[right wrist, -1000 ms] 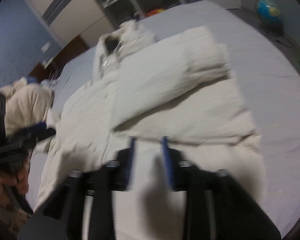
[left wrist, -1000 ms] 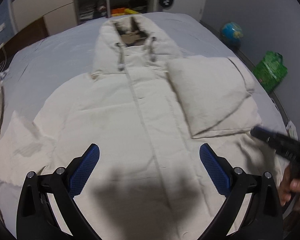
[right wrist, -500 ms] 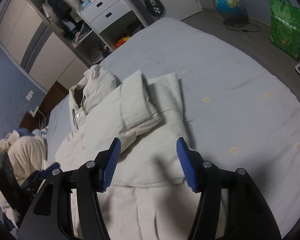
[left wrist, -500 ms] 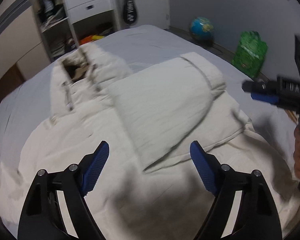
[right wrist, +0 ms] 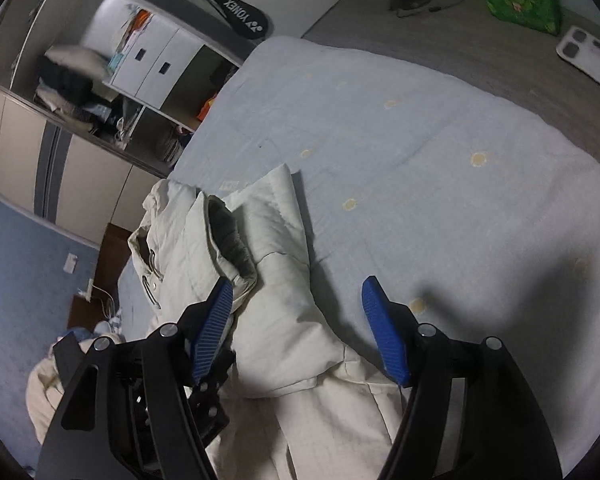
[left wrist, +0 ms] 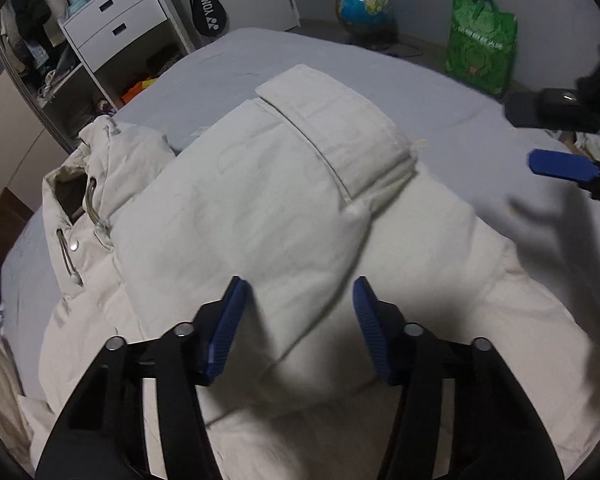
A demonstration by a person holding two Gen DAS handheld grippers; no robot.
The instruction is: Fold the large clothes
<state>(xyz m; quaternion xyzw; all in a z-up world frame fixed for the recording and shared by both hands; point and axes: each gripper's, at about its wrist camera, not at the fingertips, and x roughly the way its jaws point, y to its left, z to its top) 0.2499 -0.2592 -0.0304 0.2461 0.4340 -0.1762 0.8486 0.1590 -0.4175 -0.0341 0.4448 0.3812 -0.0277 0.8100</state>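
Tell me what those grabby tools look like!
Each tool is black with two fingers that end in bright blue pads. The pads on the left tool and the right tool have tiny ridges, like a file. Round silver bolts join the black arms. No cables, markings, or sleeves show.

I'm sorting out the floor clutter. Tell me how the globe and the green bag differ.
The globe is round and mostly blue, on a dark stand; the green bag is boxy, green, with handles on top. The bag stands taller than the globe. Both sit on the floor by the wall, beyond the bed.
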